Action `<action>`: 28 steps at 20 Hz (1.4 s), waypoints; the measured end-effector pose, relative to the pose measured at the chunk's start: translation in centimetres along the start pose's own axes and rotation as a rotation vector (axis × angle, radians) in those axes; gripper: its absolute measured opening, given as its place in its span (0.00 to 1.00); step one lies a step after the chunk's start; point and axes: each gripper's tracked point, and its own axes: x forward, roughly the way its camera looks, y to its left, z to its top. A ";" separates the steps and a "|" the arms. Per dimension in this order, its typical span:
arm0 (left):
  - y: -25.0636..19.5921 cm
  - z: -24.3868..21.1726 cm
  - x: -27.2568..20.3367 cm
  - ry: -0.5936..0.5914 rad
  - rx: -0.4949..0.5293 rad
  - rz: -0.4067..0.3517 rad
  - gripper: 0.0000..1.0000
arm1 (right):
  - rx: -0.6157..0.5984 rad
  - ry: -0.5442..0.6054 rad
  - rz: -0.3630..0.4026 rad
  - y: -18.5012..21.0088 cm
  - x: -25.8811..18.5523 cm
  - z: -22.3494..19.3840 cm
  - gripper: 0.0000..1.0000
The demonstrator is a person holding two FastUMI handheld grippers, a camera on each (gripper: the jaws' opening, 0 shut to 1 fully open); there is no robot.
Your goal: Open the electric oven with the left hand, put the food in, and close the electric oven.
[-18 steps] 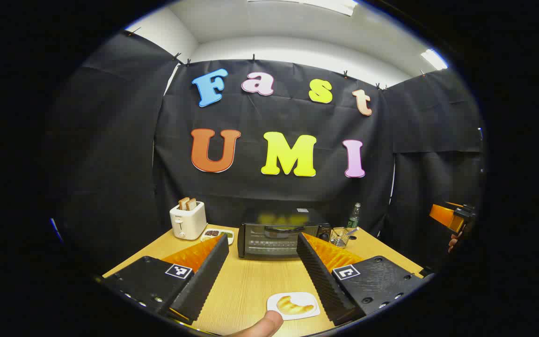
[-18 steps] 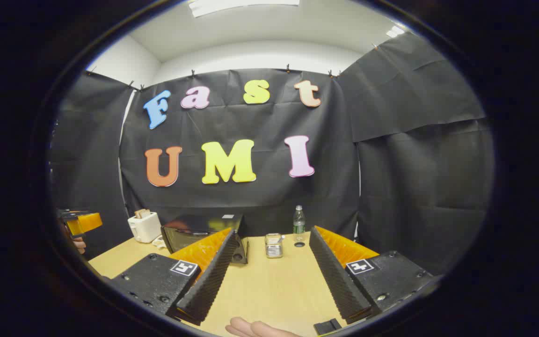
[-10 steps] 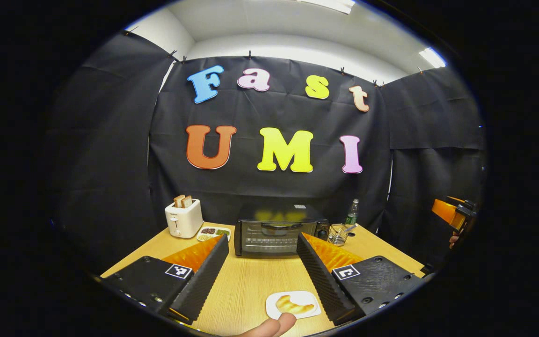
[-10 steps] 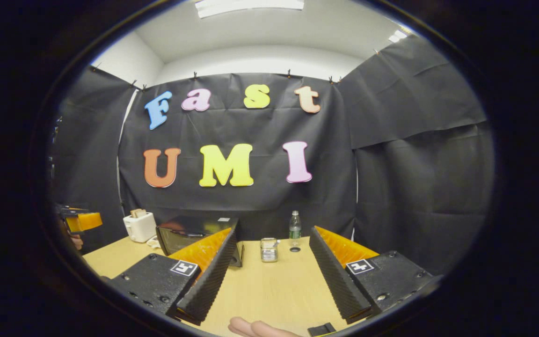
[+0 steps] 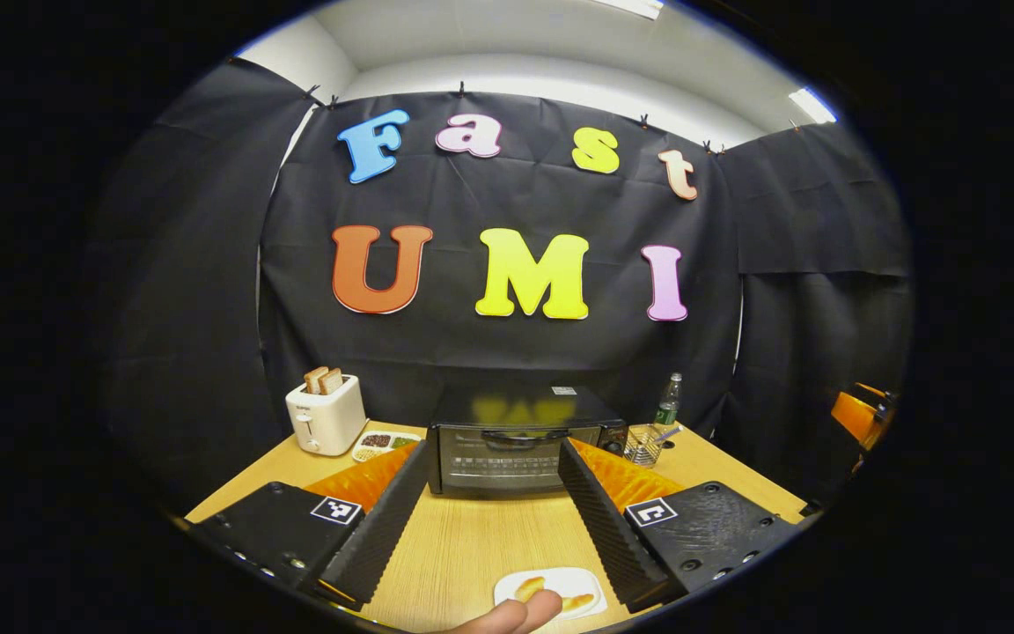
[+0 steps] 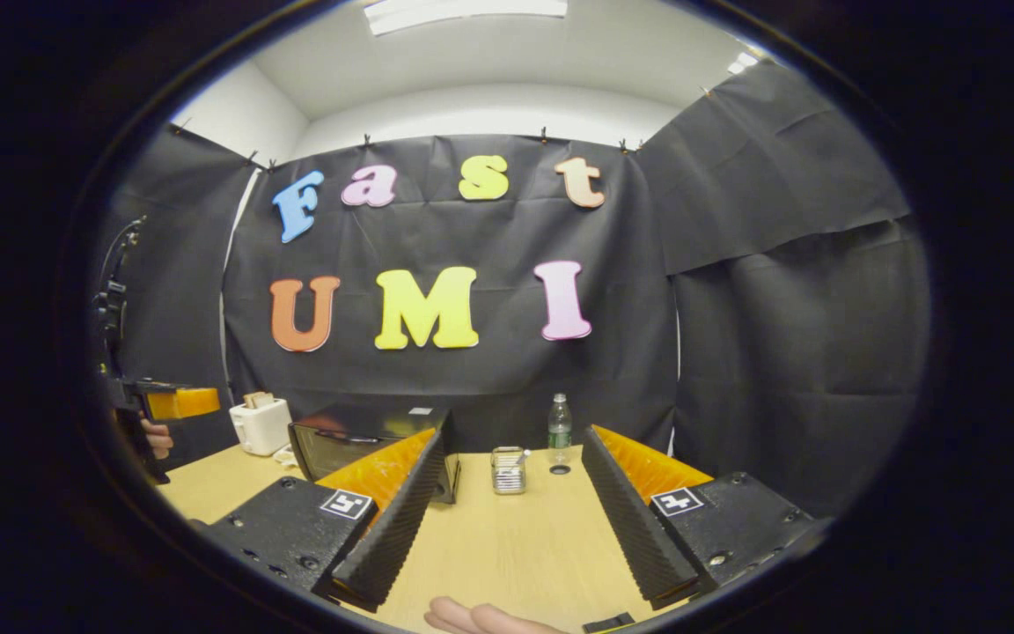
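Left gripper (image 5: 494, 506) and right gripper (image 6: 507, 515): jaws apart, empty (oven (image 5: 516, 445) label unreadable).

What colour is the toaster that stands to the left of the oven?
The toaster is white or cream, with brown bread slices in its slots; the left gripper view shows it best.

table (image 5: 481, 546): pale wood-grain, matt | electric oven (image 5: 520, 438): black, glossy top and glass door | toaster (image 5: 325, 421): white smooth plastic | left gripper (image 5: 489, 519): fingers (image 5: 384, 519) black ribbed matt pads, orange plastic backs | bottle (image 6: 559, 429): clear plastic | basket (image 5: 643, 445): wire metal | plate (image 5: 573, 581): white, smooth
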 end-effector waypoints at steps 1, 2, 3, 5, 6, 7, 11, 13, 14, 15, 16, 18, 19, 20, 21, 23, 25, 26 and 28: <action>-0.1 0.0 1.5 0.009 0.001 -0.001 0.94 | 0.000 0.004 0.001 -0.2 0.3 -0.2 0.96; -0.4 -0.1 2.9 0.017 -0.004 -0.006 0.93 | 0.001 0.010 -0.005 -0.5 0.5 -0.5 0.96; -0.8 -0.1 4.3 0.024 -0.011 -0.017 0.94 | 0.000 0.013 -0.010 -0.8 0.8 -0.6 0.96; -1.0 -0.2 7.4 0.033 -0.001 -0.016 0.94 | -0.010 0.013 -0.012 -1.2 1.3 -0.6 0.96; -1.4 -0.3 8.9 0.040 0.006 -0.025 0.93 | -0.013 0.005 -0.002 -1.1 1.5 -0.5 0.96; -1.6 -0.7 10.4 0.052 0.014 -0.025 0.94 | -0.015 -0.002 0.004 -1.0 1.7 -0.3 0.96; -1.6 -1.8 15.5 0.072 0.049 -0.012 0.94 | -0.010 -0.009 -0.034 -2.3 2.2 -0.3 1.00; -1.7 -3.0 17.7 0.094 0.045 -0.016 0.94 | -0.011 -0.015 -0.036 -2.2 2.2 -0.3 0.98; -1.9 -3.5 18.8 0.111 0.036 -0.015 0.94 | -0.011 -0.016 -0.031 -2.1 2.1 -0.3 0.96; -2.1 -3.9 19.9 0.120 0.027 -0.018 0.94 | -0.016 -0.014 -0.031 -2.2 2.1 -0.5 1.00; -2.5 -4.4 21.0 0.130 0.016 -0.024 0.94 | -0.020 -0.013 -0.034 -2.4 2.1 -0.7 0.98; -2.9 -5.8 22.7 0.171 0.010 -0.016 0.94 | -0.022 -0.021 -0.036 -2.8 2.0 -0.8 0.96; -3.1 -6.3 23.2 0.183 0.011 -0.016 0.94 | -0.021 -0.023 -0.038 -2.9 1.9 -0.8 0.96; -3.4 -7.0 23.6 0.195 0.010 -0.017 0.94 | -0.020 -0.025 -0.040 -3.0 1.9 -1.0 0.96; -3.8 -7.7 23.7 0.214 0.009 -0.023 0.94 | -0.019 -0.024 -0.039 -3.1 1.8 -1.2 0.96; -4.0 -8.6 23.7 0.244 0.020 -0.017 0.94 | -0.014 -0.022 -0.033 -3.1 1.7 -1.4 0.96; -3.6 -9.2 23.7 0.265 0.027 -0.007 0.94 | -0.009 -0.017 -0.032 -3.2 1.6 -1.6 0.96; -3.7 -9.2 23.6 0.262 0.021 -0.006 0.96 | -0.010 -0.011 -0.030 -3.1 1.5 -1.9 0.96; -4.0 -9.5 22.7 0.280 0.034 -0.004 0.97 | -0.009 -0.002 -0.026 -3.0 1.1 -2.2 0.96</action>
